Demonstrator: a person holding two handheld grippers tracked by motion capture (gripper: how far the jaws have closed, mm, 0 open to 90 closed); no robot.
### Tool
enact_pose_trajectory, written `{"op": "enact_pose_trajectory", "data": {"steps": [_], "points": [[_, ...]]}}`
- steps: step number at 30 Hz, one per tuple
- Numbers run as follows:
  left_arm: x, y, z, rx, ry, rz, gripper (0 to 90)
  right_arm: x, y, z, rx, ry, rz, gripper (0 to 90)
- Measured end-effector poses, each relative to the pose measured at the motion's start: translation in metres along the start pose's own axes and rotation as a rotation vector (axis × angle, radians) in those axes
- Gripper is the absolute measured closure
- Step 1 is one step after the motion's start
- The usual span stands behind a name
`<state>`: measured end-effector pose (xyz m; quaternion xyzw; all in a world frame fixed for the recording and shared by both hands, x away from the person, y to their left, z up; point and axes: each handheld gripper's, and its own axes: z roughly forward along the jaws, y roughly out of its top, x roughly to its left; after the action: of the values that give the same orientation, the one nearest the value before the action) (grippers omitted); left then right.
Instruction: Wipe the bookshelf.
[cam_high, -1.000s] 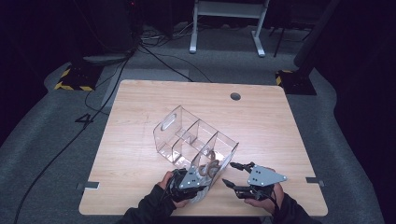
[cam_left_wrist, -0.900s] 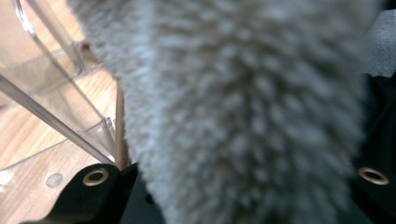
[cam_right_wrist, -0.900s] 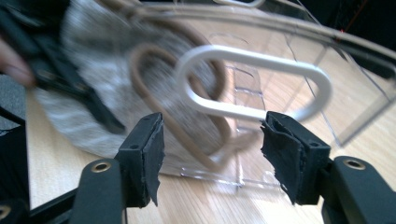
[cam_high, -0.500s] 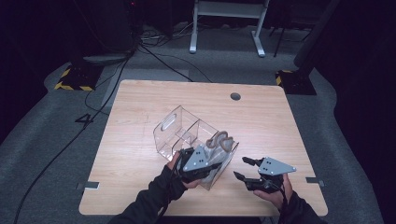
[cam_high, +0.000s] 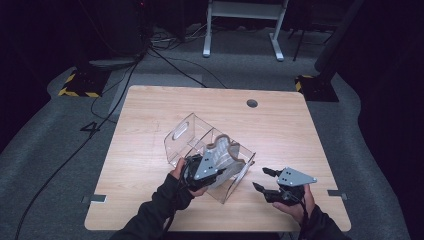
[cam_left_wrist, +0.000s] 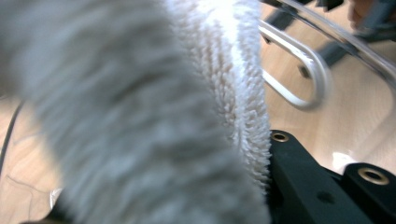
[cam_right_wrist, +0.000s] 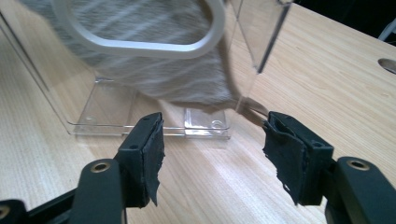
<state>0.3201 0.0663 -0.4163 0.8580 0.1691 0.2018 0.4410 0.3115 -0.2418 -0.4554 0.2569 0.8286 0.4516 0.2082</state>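
A clear acrylic box (cam_high: 182, 134) with dividers lies tilted on the wooden table (cam_high: 145, 110). My left gripper (cam_high: 212, 166) is shut on a fluffy grey-white cloth (cam_high: 224, 151), held at the box's near open end. In the left gripper view the cloth (cam_left_wrist: 140, 116) covers most of the frame and one black finger (cam_left_wrist: 303, 186) shows beside it. My right gripper (cam_high: 260, 179) stands open just right of the box, nothing between its torn black pads (cam_right_wrist: 149, 149). The right gripper view shows the box's base (cam_right_wrist: 140, 119) and the cloth (cam_right_wrist: 182, 84) seen through the wall.
A round cable hole (cam_high: 252, 103) sits near the table's far right edge. Cables and a white desk frame (cam_high: 242, 25) lie on the floor beyond. Bare wood lies left of and behind the box.
My left gripper has risen with the cloth and moved further over the box's near end. The right gripper has shifted a little to the right.
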Motion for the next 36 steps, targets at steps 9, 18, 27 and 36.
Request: {"op": "enact_pose_trajectory", "data": {"steps": [9,18,27,36], "points": [[-0.021,-0.025,-0.013,0.032,0.048,-0.009,77.9,0.0,0.001,-0.002,-0.018,-0.002,-0.004,37.9],[-0.029,-0.062,-0.01,0.122,0.009,-0.084,77.8,0.004,0.003,-0.001,-0.022,0.025,-0.013,38.4],[-0.04,-0.069,0.007,0.162,-0.063,-0.085,77.8,0.029,0.016,0.0,-0.057,0.133,-0.073,39.2],[-0.03,-0.036,-0.003,0.009,-0.059,-0.084,77.8,0.046,0.03,0.01,-0.081,0.17,-0.1,36.5]]}}
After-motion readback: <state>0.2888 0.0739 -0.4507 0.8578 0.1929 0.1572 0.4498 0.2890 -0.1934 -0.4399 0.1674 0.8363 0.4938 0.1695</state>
